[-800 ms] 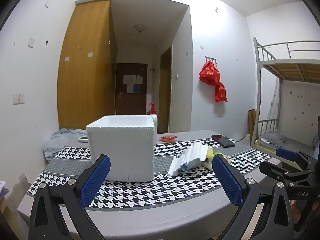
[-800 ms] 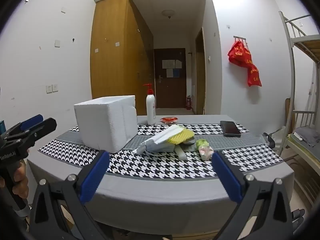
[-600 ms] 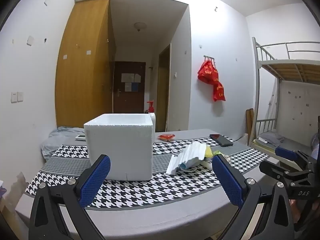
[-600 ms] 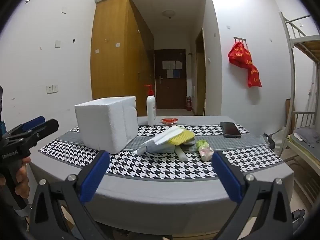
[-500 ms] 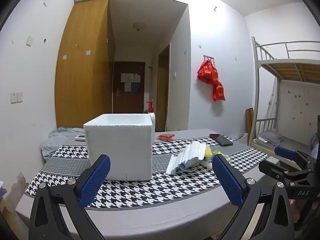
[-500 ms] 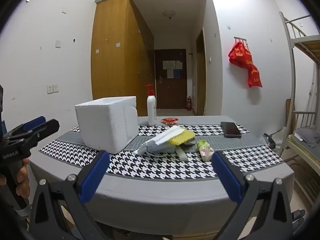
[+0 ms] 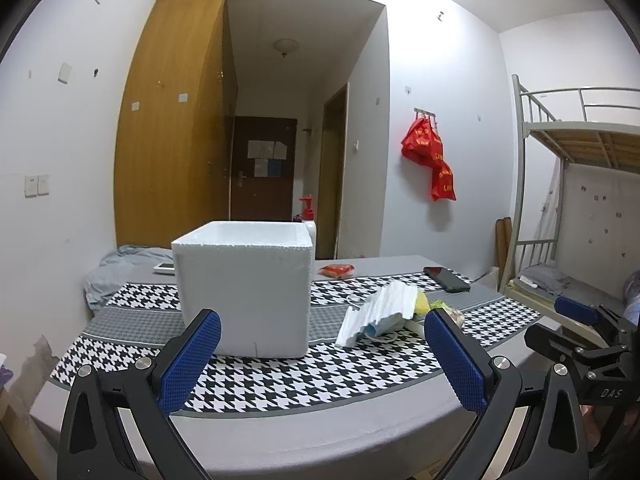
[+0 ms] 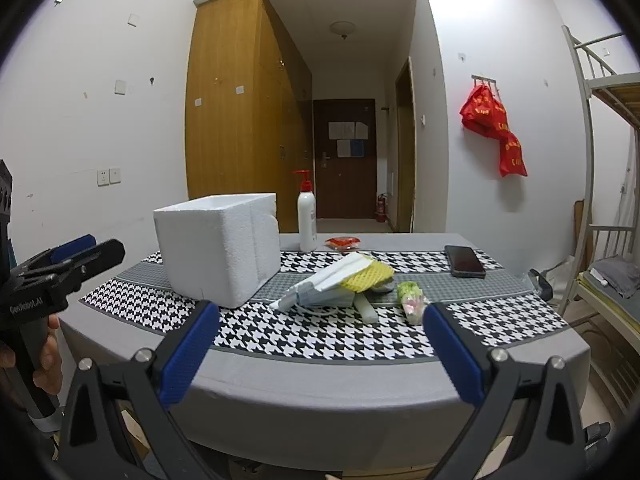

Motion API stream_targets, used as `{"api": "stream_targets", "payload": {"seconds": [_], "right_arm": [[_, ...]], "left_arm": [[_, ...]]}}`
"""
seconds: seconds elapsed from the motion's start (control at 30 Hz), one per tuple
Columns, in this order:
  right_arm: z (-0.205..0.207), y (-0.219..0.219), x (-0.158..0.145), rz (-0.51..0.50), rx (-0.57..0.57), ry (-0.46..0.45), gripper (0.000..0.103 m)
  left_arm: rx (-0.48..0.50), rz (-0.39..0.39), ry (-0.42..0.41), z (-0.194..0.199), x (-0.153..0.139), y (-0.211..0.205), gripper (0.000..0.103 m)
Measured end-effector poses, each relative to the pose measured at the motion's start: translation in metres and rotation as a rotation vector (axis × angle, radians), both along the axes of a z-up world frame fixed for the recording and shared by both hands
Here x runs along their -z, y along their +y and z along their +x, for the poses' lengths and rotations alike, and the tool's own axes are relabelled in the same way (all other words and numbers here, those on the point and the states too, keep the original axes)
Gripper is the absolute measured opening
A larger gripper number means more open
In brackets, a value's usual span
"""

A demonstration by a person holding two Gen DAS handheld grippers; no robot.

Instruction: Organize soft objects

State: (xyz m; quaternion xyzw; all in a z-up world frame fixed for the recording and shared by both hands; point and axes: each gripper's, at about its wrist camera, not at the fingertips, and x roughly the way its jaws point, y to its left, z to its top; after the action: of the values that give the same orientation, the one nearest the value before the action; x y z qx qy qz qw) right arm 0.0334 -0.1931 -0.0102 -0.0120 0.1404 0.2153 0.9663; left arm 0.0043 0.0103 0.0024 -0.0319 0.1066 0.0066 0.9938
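From the left wrist view, the left gripper (image 7: 320, 354) hangs just short of the near edge of the surface (image 7: 304, 428), its blue fingers (image 7: 190, 358) spread wide with nothing between them. Straight ahead of it, slightly toward its left finger, a white foam box (image 7: 244, 292) stands upright on the houndstooth cloth. Ahead and toward the right finger lies a pile of soft things: a ribbed white foam sheet (image 7: 380, 306) on top, with a bit of yellow mesh (image 7: 421, 303) peeping out behind it. Farther off sit a red packet (image 7: 337, 269) and a dark phone (image 7: 446, 279). Off to the gripper's right, the right gripper (image 7: 576, 326) shows side-on.

From the right wrist view, the right gripper (image 8: 318, 354) also hovers before the surface's (image 8: 320, 396) near edge, fingers (image 8: 450, 354) parted wide and empty. The pile lies dead ahead: foam sheet (image 8: 340, 272), yellow mesh (image 8: 370, 275) against it, a white stick (image 8: 367, 308) and a green-and-pink bundle (image 8: 412, 300) just beside them. The box (image 8: 218, 248) stands ahead to the left, well apart from the pile, with a pump bottle (image 8: 307, 216) behind it. The phone (image 8: 464, 261) lies ahead to the right. At far left the left gripper (image 8: 80, 258) appears, gripped in a hand (image 8: 46, 364).
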Motion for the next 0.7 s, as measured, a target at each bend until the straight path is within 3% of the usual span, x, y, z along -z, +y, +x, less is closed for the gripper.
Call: {"api": "stream_targets", "payload": {"seconds": [0.7], "right_arm": [[0.0016,0.0005,-0.0005,0.002,-0.007,0.004,0.103]], "left_arm": [[-0.018,0.015,-0.003,0.0061,0.0017,0.0001,0.102]]}}
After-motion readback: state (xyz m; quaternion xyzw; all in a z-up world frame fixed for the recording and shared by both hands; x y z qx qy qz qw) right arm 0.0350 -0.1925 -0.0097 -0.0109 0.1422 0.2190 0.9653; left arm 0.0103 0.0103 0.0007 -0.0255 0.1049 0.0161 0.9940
